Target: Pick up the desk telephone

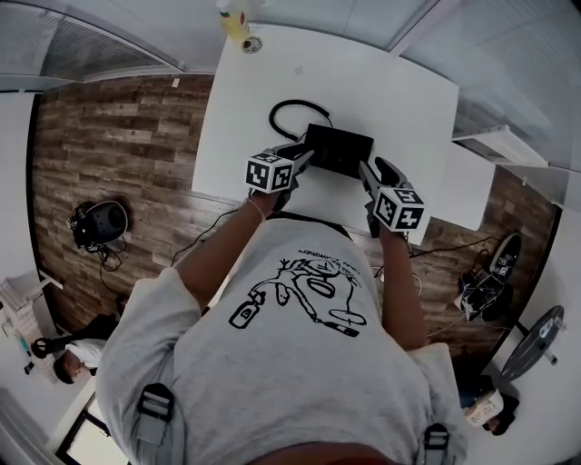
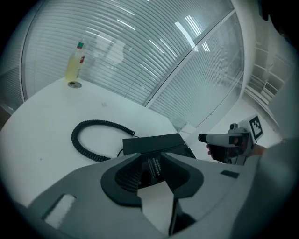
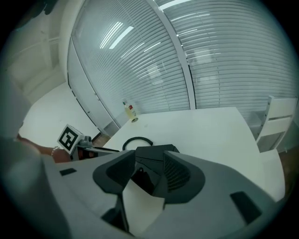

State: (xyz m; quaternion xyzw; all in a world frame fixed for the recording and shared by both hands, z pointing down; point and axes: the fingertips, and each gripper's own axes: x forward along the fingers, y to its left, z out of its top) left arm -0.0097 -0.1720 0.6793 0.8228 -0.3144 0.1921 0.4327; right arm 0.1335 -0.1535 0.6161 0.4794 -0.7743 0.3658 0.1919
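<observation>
A black desk telephone lies near the front edge of the white table, with its coiled cord looping behind it. My left gripper is at the phone's left end and my right gripper at its right end. In the left gripper view the jaws stand apart, and the phone's end shows in the gap with the cord beyond. The right gripper's jaws also stand apart around a corner of the phone. I see no pad pressing on the phone.
A yellowish bottle and a small roll stand at the table's far edge. A lower white unit adjoins the table on the right. A white chair stands by the blinds. Cables, shoes and gear lie on the wood floor.
</observation>
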